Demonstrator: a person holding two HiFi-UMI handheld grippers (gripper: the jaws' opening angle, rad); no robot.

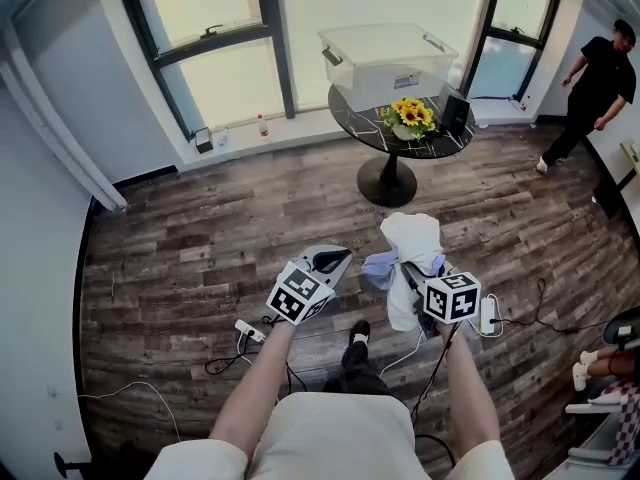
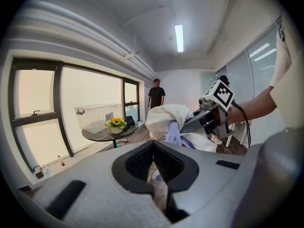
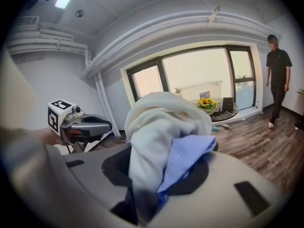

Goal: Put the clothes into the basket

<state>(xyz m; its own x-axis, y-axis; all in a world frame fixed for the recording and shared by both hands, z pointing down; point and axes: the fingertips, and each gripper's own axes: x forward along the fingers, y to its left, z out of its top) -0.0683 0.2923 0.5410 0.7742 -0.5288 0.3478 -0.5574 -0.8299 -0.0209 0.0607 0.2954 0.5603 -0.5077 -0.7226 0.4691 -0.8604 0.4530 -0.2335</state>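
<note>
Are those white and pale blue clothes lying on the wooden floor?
No, the bundle of white and pale blue clothes is clamped in the jaws of the right gripper, held up clear of the wooden plank floor.

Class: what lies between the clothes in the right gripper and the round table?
Only bare wood floor, seen in the head view, separates the clothes from the round table.

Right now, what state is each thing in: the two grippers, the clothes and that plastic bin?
Left gripper: jaws together, holding nothing.
Right gripper: shut on the clothes.
Clothes: bunched white and lilac bundle, held above the floor.
Plastic bin: on the round table, lid apparently on.
</note>
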